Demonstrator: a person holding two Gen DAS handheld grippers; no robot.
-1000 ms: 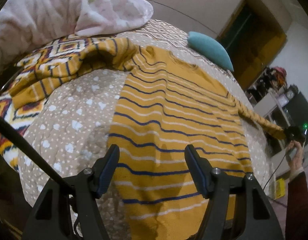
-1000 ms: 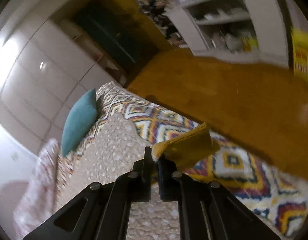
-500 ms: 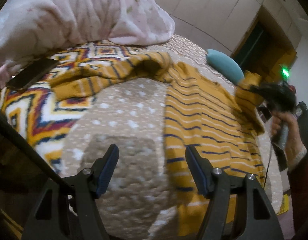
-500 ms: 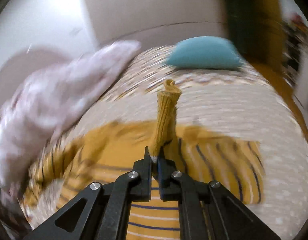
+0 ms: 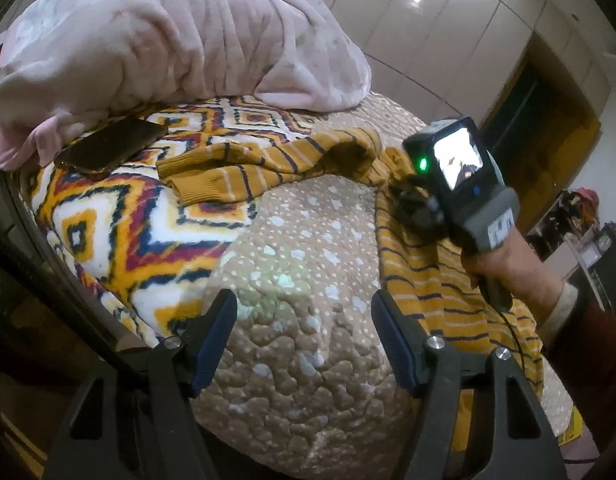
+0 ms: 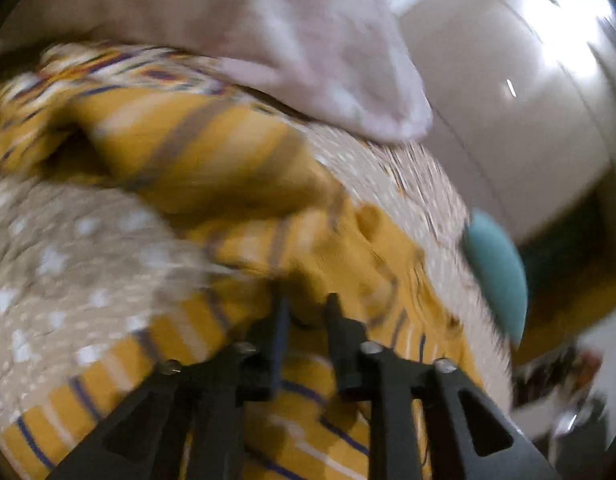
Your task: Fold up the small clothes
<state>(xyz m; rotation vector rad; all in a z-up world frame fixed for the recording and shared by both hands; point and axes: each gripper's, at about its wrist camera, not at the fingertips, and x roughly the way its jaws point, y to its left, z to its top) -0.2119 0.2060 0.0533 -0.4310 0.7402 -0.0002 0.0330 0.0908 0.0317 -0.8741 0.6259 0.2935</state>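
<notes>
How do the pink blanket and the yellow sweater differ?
The blanket is plain pale pink and fluffy; the sweater is mustard knit with navy and white stripes. The blanket is heaped in a mound, while the sweater lies mostly flat. Both rest on the bed.

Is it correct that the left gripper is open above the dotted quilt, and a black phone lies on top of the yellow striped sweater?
Not quite. The phone lies on the patterned blanket, beside the sweater, as the left wrist view shows. The left gripper is indeed open above the dotted quilt.
</notes>
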